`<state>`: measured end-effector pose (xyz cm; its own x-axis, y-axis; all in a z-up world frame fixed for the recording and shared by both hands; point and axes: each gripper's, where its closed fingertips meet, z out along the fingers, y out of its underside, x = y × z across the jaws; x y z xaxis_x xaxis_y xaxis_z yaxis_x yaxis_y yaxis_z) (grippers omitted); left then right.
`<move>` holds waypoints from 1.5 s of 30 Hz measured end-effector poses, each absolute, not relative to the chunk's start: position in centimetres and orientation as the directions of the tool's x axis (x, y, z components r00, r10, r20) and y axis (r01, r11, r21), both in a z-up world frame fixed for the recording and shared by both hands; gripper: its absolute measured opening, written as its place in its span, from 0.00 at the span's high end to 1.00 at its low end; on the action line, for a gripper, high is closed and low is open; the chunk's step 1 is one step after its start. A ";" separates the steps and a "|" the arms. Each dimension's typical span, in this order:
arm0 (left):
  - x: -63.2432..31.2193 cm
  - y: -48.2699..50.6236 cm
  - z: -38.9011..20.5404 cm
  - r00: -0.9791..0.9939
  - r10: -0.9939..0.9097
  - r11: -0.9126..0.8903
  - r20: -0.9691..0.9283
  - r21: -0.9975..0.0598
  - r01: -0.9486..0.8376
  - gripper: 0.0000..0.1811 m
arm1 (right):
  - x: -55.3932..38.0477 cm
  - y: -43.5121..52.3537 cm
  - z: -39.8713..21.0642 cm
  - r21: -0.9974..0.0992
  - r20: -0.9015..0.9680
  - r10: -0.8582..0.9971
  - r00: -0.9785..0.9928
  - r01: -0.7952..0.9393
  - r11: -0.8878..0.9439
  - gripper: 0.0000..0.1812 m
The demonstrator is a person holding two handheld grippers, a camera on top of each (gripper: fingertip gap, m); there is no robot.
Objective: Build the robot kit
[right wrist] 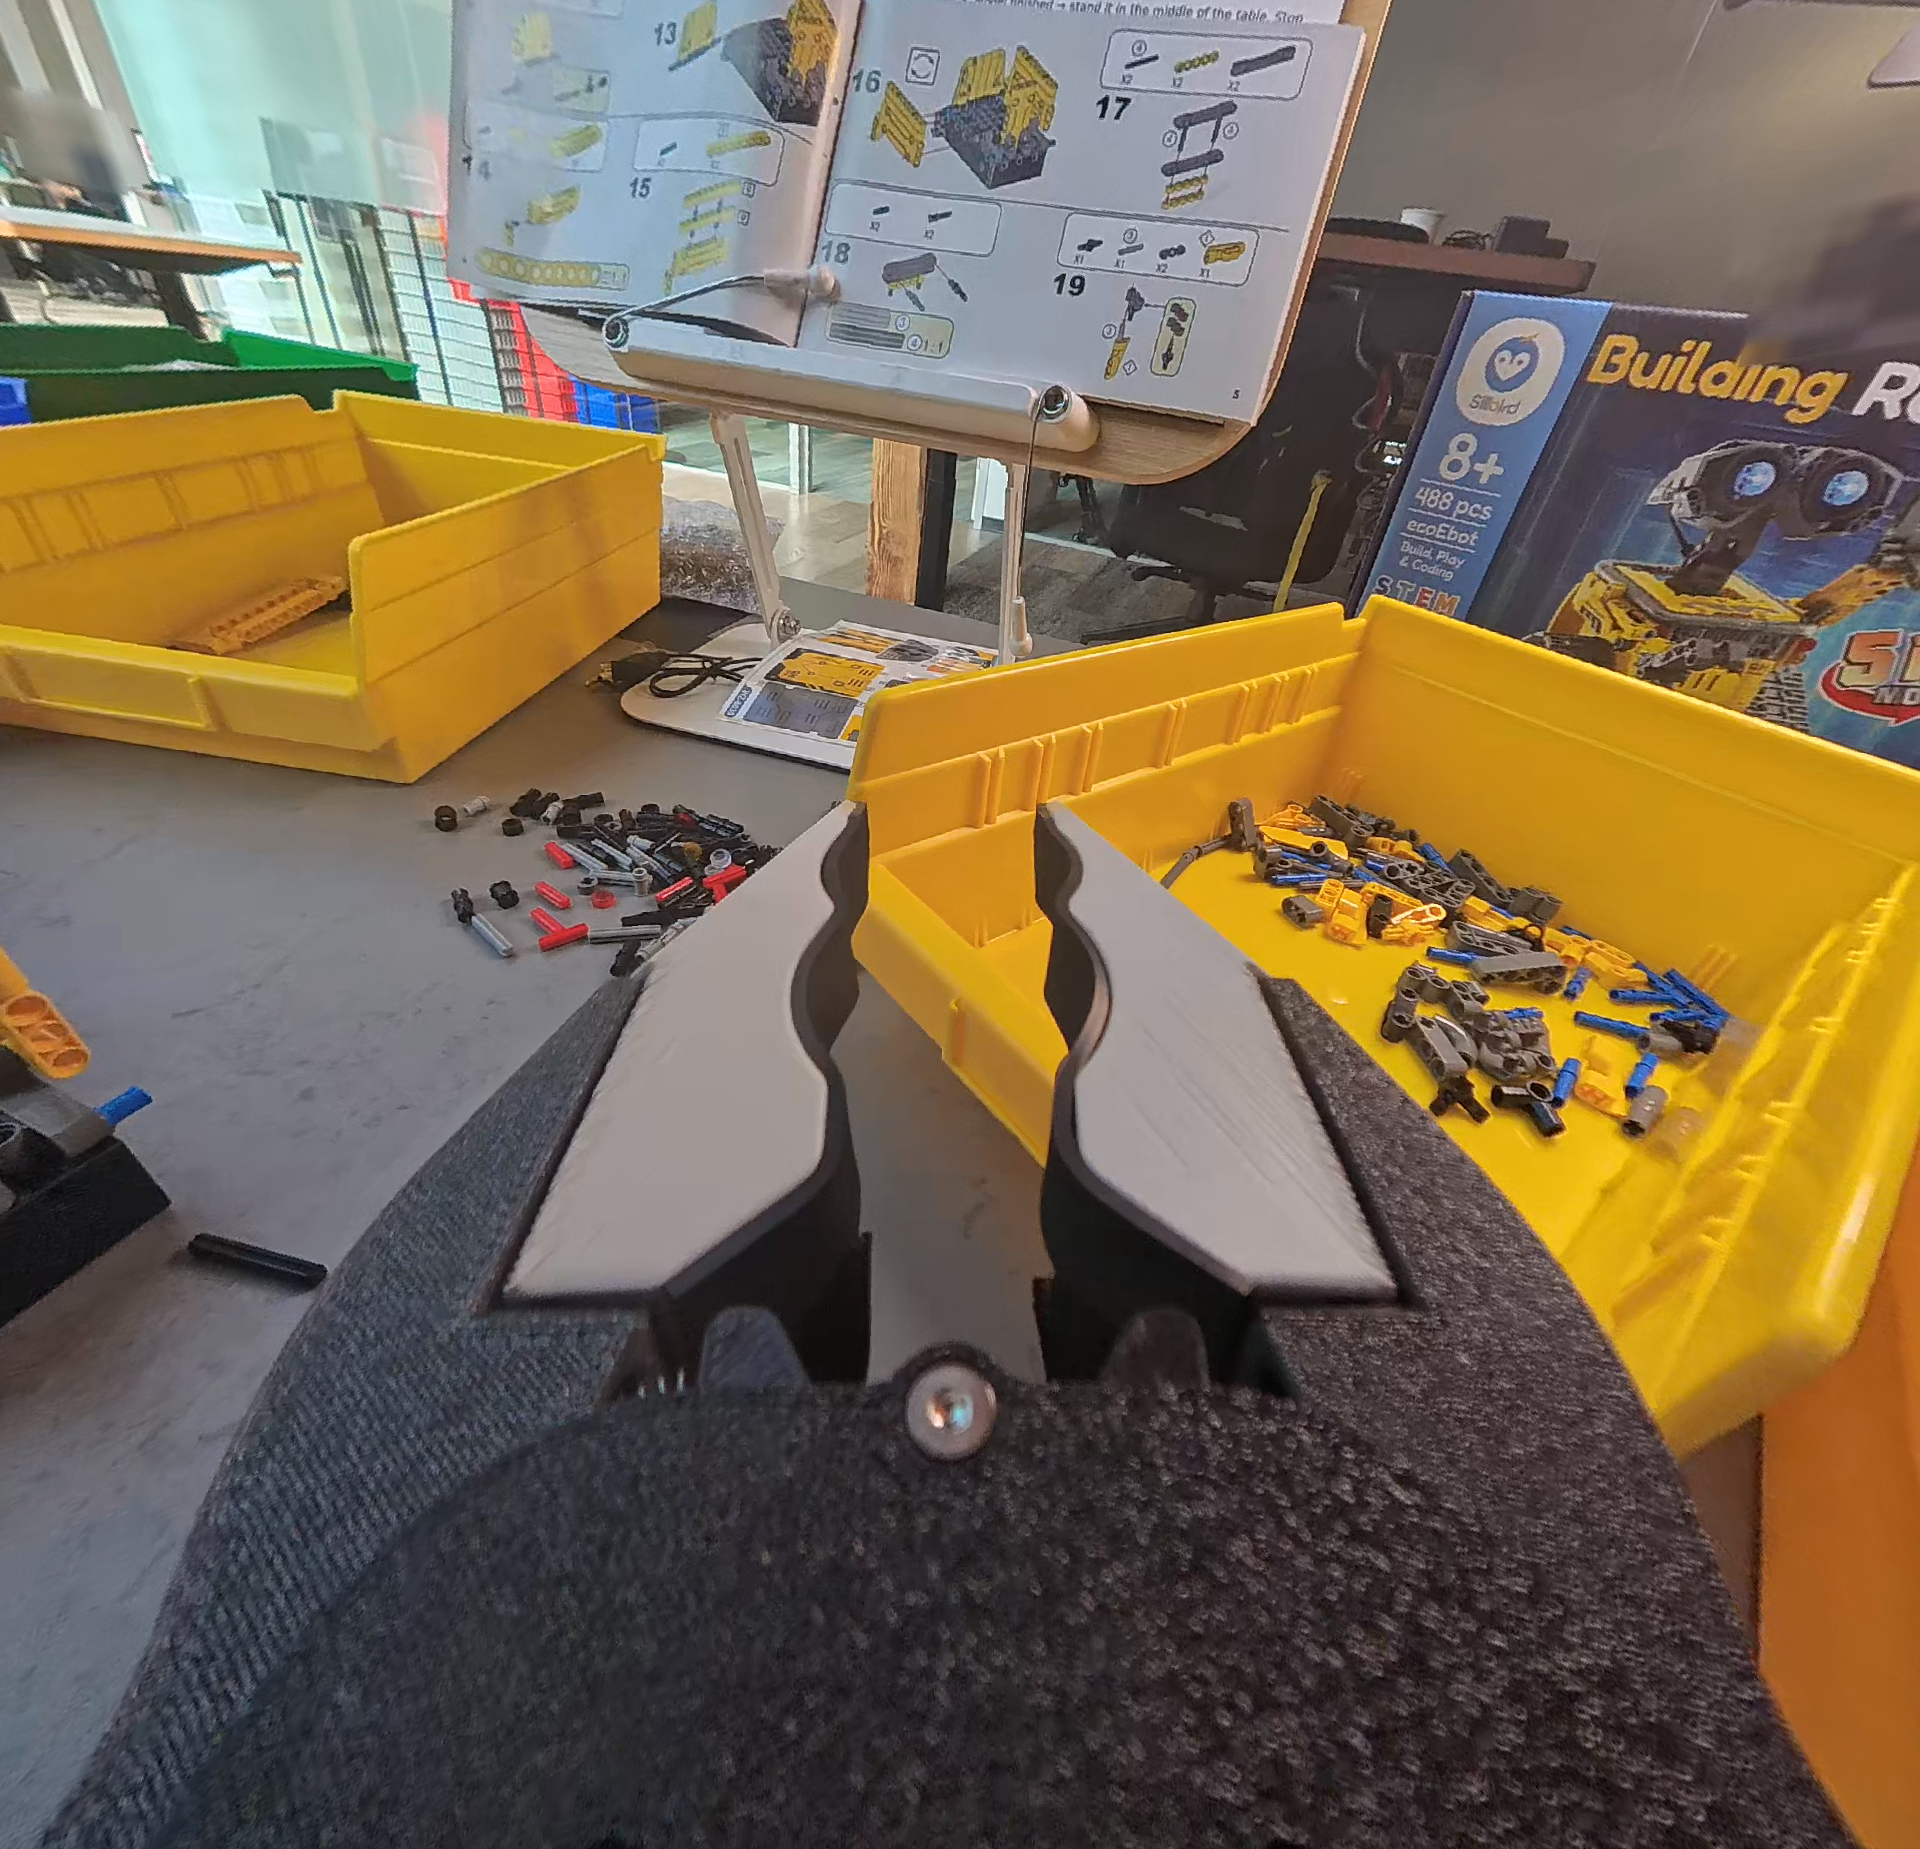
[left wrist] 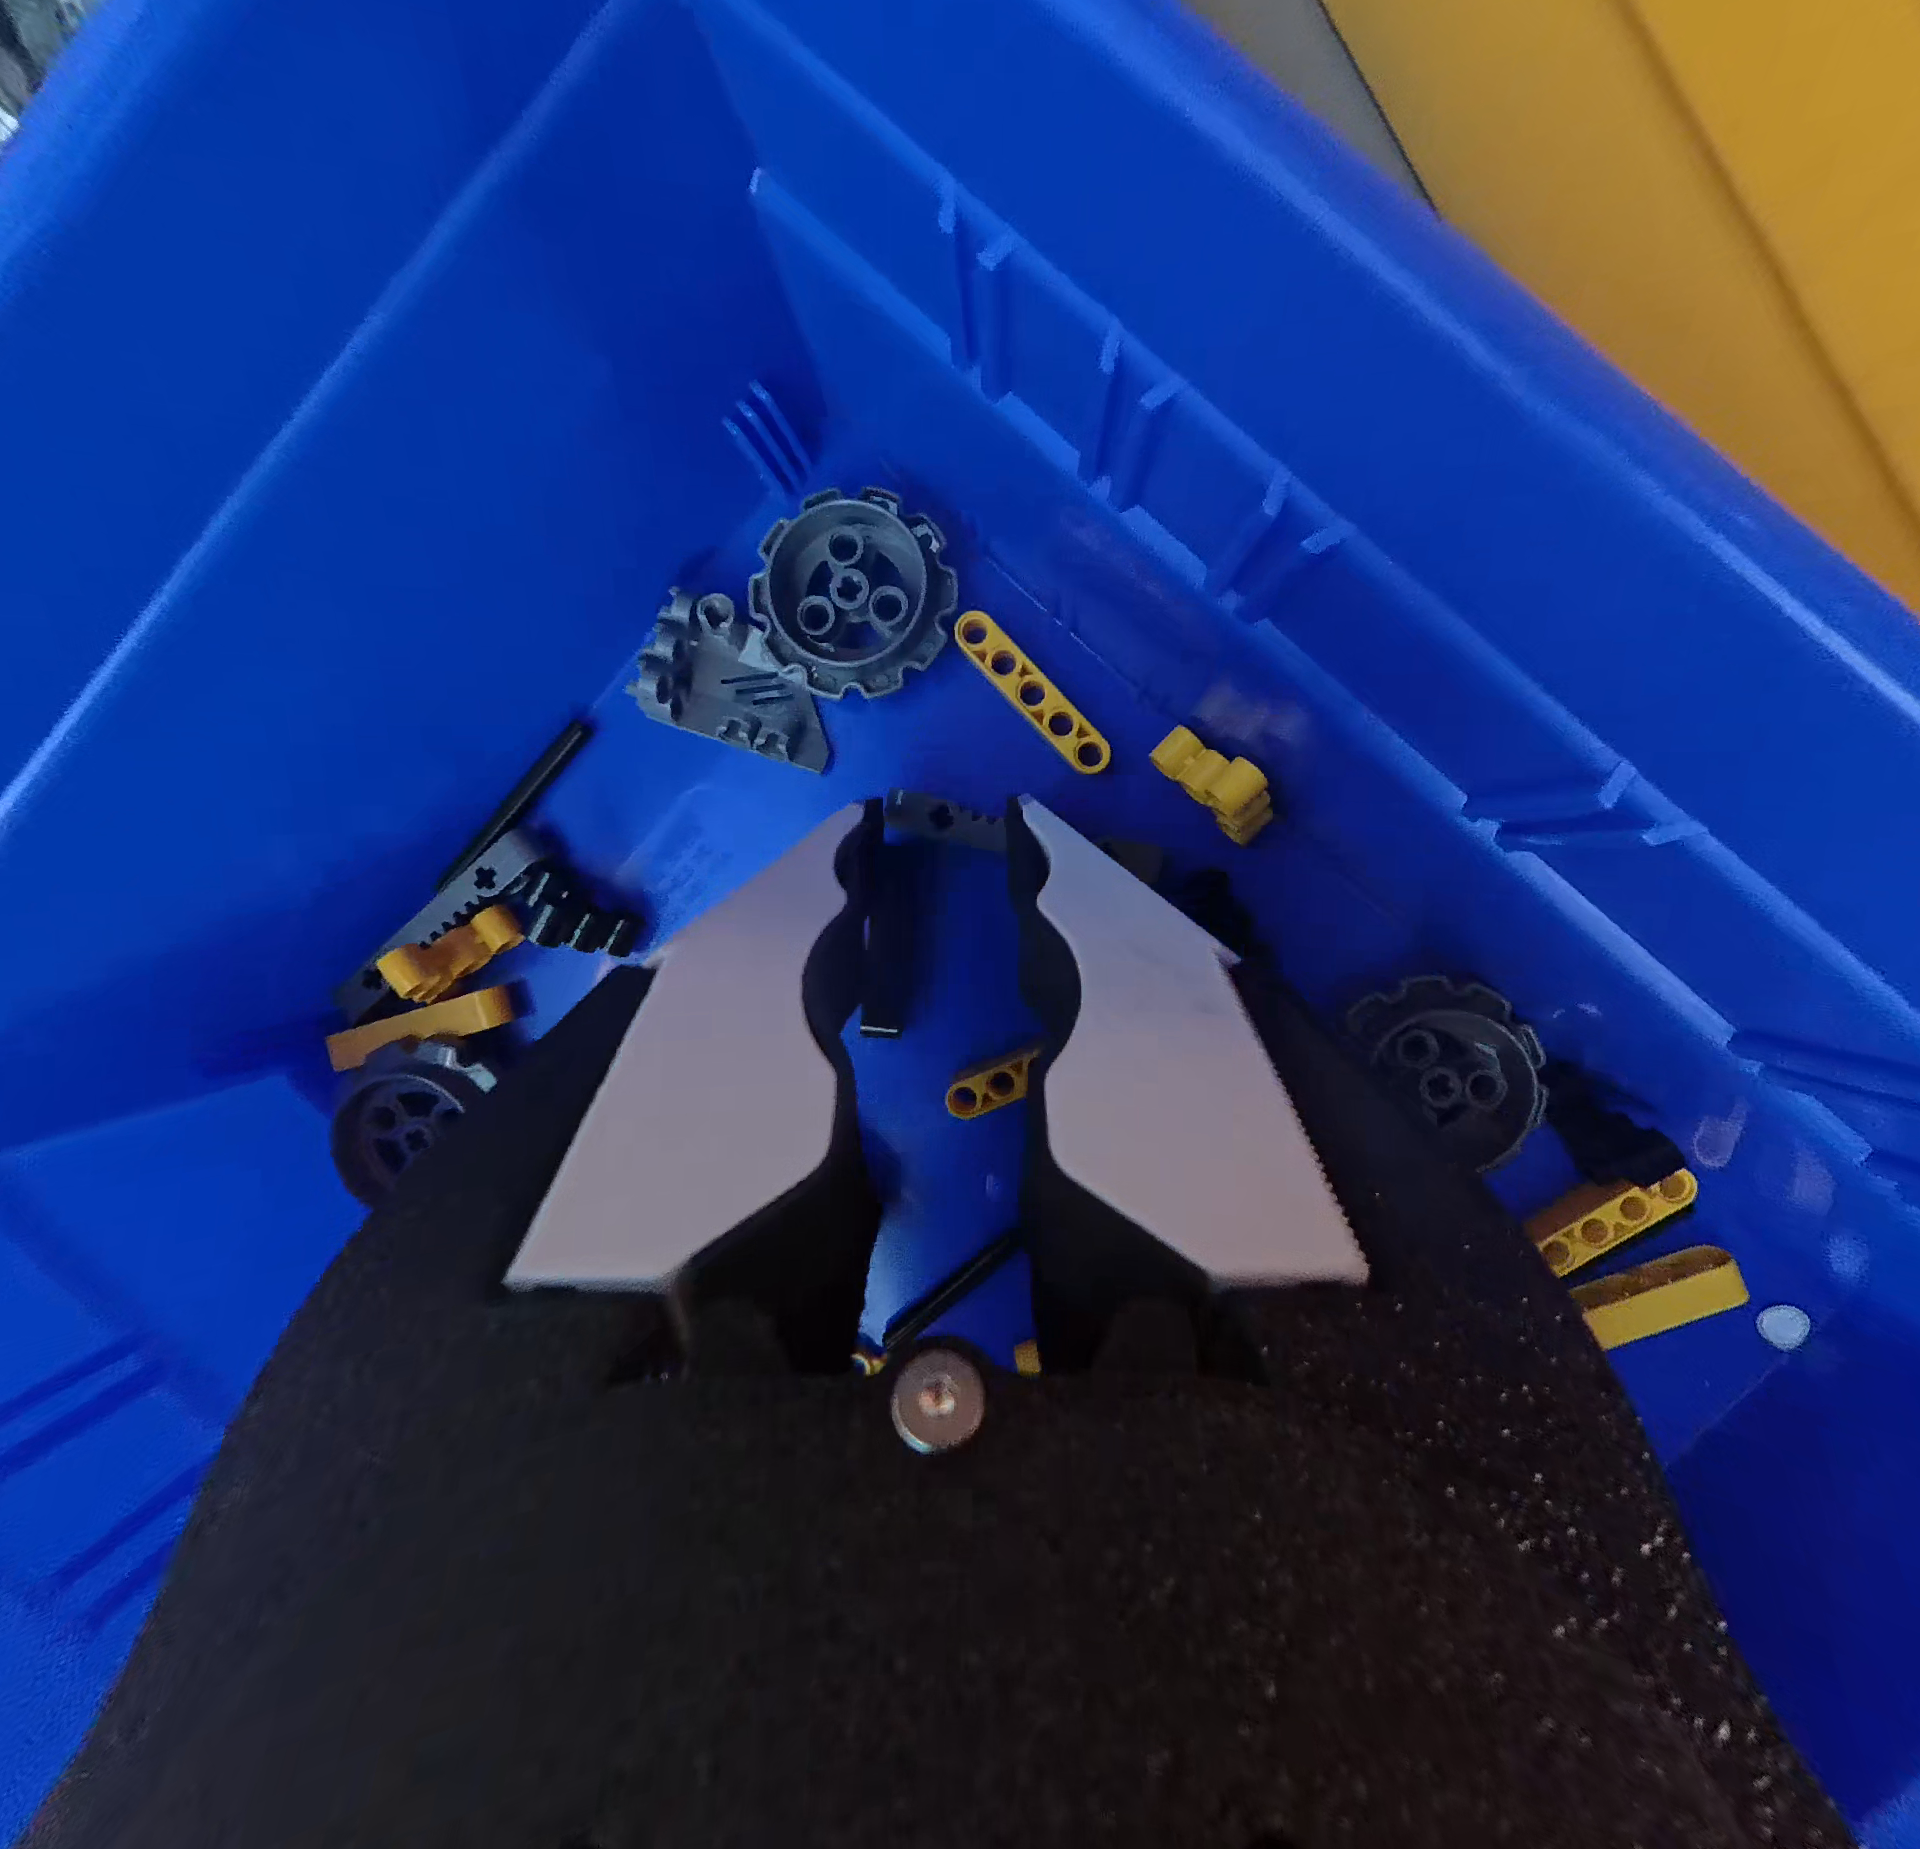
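Two alike — left gripper (left wrist: 943,812), right gripper (right wrist: 951,823): grey wavy-edged fingers, black speckled bodies, one silver screw each.

Table: you have a plain grey tabletop (right wrist: 260,968) under the work area, matt and lightly scuffed.
Windows: on your far left, tall glass panels (right wrist: 260,85) let in pale daylight.
Light: soft and even, with no hard shadows on the grey surface.
Furniture: a wooden desk (right wrist: 145,241) stands at the far left by the glass; a dark shelf (right wrist: 1455,267) sits at the far right.
Wall: a dull grey wall (right wrist: 1610,116) rises behind that shelf.
Post: 1 wooden post (right wrist: 896,511) stands behind the table's middle.
Floor: too little shows to describe.
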<state>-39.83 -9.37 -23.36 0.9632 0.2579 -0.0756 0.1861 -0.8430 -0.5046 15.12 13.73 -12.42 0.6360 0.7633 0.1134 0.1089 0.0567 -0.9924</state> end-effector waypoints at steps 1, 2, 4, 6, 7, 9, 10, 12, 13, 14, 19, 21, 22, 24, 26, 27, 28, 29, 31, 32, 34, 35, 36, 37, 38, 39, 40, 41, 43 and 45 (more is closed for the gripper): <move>-40.0 -9.6 -23.3 0.962 0.257 -0.849 -0.087 -0.496 0.182 0.88 | 15.1 13.7 -12.5 -0.992 0.113 0.765 0.634 0.110 0.055 0.83; -40.1 -9.9 -23.3 0.962 0.255 -0.855 -0.095 -0.488 0.179 0.88 | 15.0 13.7 -12.5 -0.992 0.113 0.767 0.632 0.112 0.055 0.83; -40.0 -10.0 -23.3 0.963 0.254 -0.857 -0.089 -0.482 0.182 0.88 | 15.0 13.6 -12.5 -0.992 0.114 0.770 0.628 0.111 0.056 0.83; -40.0 -10.1 -23.3 0.963 0.257 -0.856 -0.074 -0.481 0.192 0.88 | 15.0 13.5 -12.4 -0.992 0.114 0.772 0.625 0.109 0.058 0.83; -40.0 -10.1 -23.3 0.963 0.258 -0.858 -0.074 -0.477 0.193 0.89 | 15.0 13.5 -12.4 -0.992 0.113 0.774 0.624 0.108 0.058 0.83; -40.0 -10.3 -23.2 0.963 0.259 -0.861 -0.078 -0.471 0.193 0.89 | 15.0 13.5 -12.4 -0.993 0.112 0.774 0.623 0.106 0.058 0.83; -39.8 -10.2 -23.1 0.964 0.257 -0.861 -0.071 -0.470 0.195 0.89 | 15.0 13.5 -12.4 -0.993 0.111 0.775 0.622 0.105 0.058 0.83; -39.2 -10.2 -22.9 0.967 0.248 -0.861 -0.055 -0.471 0.194 0.88 | 15.0 13.4 -12.3 -0.993 0.112 0.776 0.621 0.105 0.059 0.83; -39.0 -10.3 -22.7 0.968 0.245 -0.861 -0.062 -0.472 0.188 0.88 | 15.0 13.4 -12.3 -0.993 0.113 0.777 0.619 0.106 0.060 0.83; -38.9 -10.4 -22.6 0.967 0.242 -0.864 -0.073 -0.470 0.181 0.88 | 14.9 13.4 -12.4 -0.993 0.113 0.779 0.617 0.106 0.059 0.83; -38.1 -10.9 -23.0 0.970 0.237 -0.875 -0.052 -0.446 0.190 0.87 | 14.8 13.3 -12.4 -0.992 0.113 0.784 0.610 0.110 0.058 0.83; -38.0 -11.0 -23.4 0.971 0.235 -0.879 -0.045 -0.436 0.193 0.87 | 14.8 13.3 -12.5 -0.992 0.114 0.787 0.607 0.112 0.058 0.83; -38.0 -10.9 -23.4 0.971 0.236 -0.876 -0.044 -0.441 0.193 0.87 | 14.7 13.2 -12.5 -0.992 0.115 0.787 0.606 0.113 0.058 0.83; -38.0 -10.8 -23.4 0.971 0.233 -0.878 -0.044 -0.440 0.191 0.88 | 14.7 13.2 -12.5 -0.992 0.116 0.788 0.604 0.114 0.059 0.83; -37.9 -10.8 -23.4 0.974 0.223 -0.881 -0.039 -0.436 0.184 0.89 | 14.7 13.2 -12.5 -0.992 0.115 0.790 0.602 0.115 0.057 0.83; -37.9 -10.8 -23.4 0.975 0.219 -0.882 -0.035 -0.434 0.183 0.90 | 14.7 13.2 -12.6 -0.992 0.115 0.791 0.601 0.117 0.056 0.83; -37.9 -10.8 -23.4 0.976 0.216 -0.883 -0.029 -0.432 0.182 0.91 | 14.6 13.2 -12.6 -0.992 0.115 0.791 0.601 0.118 0.055 0.83; -37.9 -10.8 -23.4 0.977 0.214 -0.883 -0.021 -0.432 0.184 0.92 | 14.6 13.2 -12.6 -0.991 0.115 0.792 0.600 0.120 0.053 0.83; -38.0 -10.9 -23.4 0.977 0.215 -0.880 0.000 -0.433 0.194 0.92 | 14.6 13.2 -12.7 -0.991 0.115 0.794 0.597 0.123 0.051 0.83; -38.0 -10.9 -23.4 0.976 0.219 -0.878 0.010 -0.433 0.201 0.91 | 14.5 13.2 -12.8 -0.991 0.116 0.795 0.595 0.125 0.051 0.83; -38.1 -11.0 -23.4 0.973 0.230 -0.874 0.018 -0.435 0.215 0.90 | 14.5 13.1 -12.7 -0.991 0.117 0.797 0.593 0.125 0.053 0.83; -38.2 -10.9 -23.4 0.972 0.234 -0.871 0.023 -0.440 0.220 0.89 | 14.5 13.1 -12.8 -0.991 0.117 0.797 0.592 0.125 0.053 0.83; -38.1 -10.8 -23.3 0.971 0.237 -0.866 0.033 -0.445 0.226 0.88 | 14.5 13.1 -12.8 -0.991 0.117 0.798 0.592 0.125 0.052 0.83; -38.0 -10.7 -23.3 0.970 0.239 -0.863 0.043 -0.449 0.233 0.87 | 14.5 13.1 -12.8 -0.991 0.116 0.798 0.591 0.125 0.052 0.83; -37.9 -10.6 -23.4 0.969 0.243 -0.861 0.047 -0.449 0.238 0.86 | 14.5 13.1 -12.8 -0.991 0.115 0.800 0.590 0.125 0.050 0.83; -37.9 -10.6 -23.6 0.968 0.246 -0.864 0.045 -0.443 0.240 0.86 | 14.5 13.1 -12.8 -0.991 0.114 0.800 0.589 0.126 0.049 0.83; -37.9 -10.7 -23.9 0.968 0.248 -0.868 0.041 -0.433 0.241 0.85 | 14.5 13.1 -12.8 -0.991 0.114 0.801 0.588 0.126 0.049 0.83; -37.9 -10.7 -24.1 0.968 0.249 -0.871 0.035 -0.430 0.239 0.85 | 14.4 13.1 -12.8 -0.991 0.115 0.801 0.588 0.126 0.050 0.83; -38.1 -10.6 -24.2 0.968 0.251 -0.869 0.021 -0.434 0.235 0.86 | 14.4 13.0 -12.8 -0.991 0.115 0.802 0.586 0.126 0.050 0.83; -38.2 -10.7 -24.2 0.969 0.249 -0.872 0.004 -0.435 0.226 0.88 | 14.4 13.0 -12.9 -0.991 0.114 0.803 0.585 0.127 0.048 0.83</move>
<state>-38.20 -10.67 -24.20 0.9686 0.2485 0.0043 0.2256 -0.8718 -0.4348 14.41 13.03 -12.86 0.5847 0.8032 0.1139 0.1271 0.0480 -0.9907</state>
